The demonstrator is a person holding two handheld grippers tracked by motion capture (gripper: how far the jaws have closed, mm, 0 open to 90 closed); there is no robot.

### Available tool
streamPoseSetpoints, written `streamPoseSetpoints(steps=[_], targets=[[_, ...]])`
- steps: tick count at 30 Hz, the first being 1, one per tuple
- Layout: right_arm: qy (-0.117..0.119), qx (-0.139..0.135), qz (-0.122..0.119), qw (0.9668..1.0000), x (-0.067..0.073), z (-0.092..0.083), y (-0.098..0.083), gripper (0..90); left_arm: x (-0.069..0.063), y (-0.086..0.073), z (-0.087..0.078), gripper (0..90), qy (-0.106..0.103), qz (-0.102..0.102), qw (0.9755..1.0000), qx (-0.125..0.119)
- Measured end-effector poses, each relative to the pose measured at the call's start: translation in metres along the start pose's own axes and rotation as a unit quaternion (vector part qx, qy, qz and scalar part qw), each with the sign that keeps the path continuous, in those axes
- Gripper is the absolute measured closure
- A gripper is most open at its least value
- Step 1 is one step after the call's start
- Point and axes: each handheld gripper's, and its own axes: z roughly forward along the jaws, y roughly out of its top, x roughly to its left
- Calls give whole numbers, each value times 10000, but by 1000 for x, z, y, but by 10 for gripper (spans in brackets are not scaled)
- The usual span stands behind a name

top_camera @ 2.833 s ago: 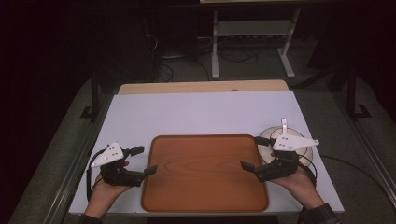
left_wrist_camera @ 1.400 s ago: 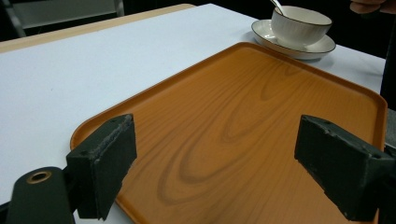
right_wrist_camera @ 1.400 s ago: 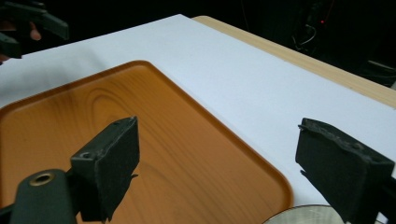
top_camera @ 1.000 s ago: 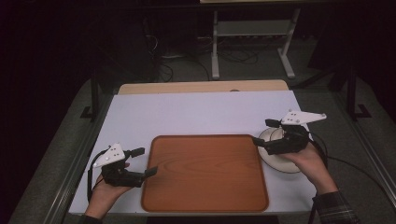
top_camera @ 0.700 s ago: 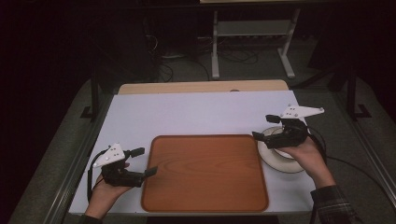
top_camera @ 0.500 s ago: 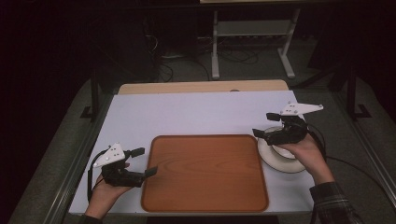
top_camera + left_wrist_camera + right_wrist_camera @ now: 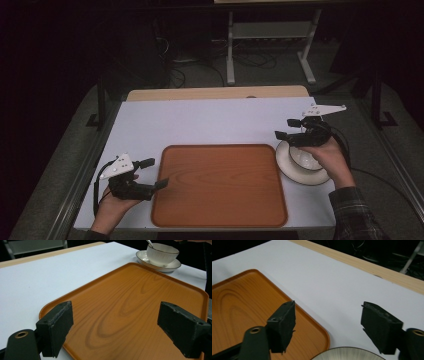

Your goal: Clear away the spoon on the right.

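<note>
White china cup on its saucer, at the tray's three o'clock, looks fragile and slippery, best gripped by the rim; both tongs gape empty.

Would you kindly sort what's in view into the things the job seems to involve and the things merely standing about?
Probably in play, judging by where the hands are:
- wooden tray
- cup with a spoon in it
- saucer
- left gripper, right gripper

Just background:
- metal stand
- floor cables
</note>
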Motion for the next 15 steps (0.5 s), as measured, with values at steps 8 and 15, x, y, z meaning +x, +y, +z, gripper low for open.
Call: streamPoseSetpoints(steps=[8, 15], targets=[[-239, 145, 136, 9995, -12, 3, -3, 519, 0, 0, -1, 128, 10, -10, 10000, 4], [-577, 262, 296, 9976, -21, 6, -6, 741, 1, 0, -1, 128, 16, -19, 10000, 11]])
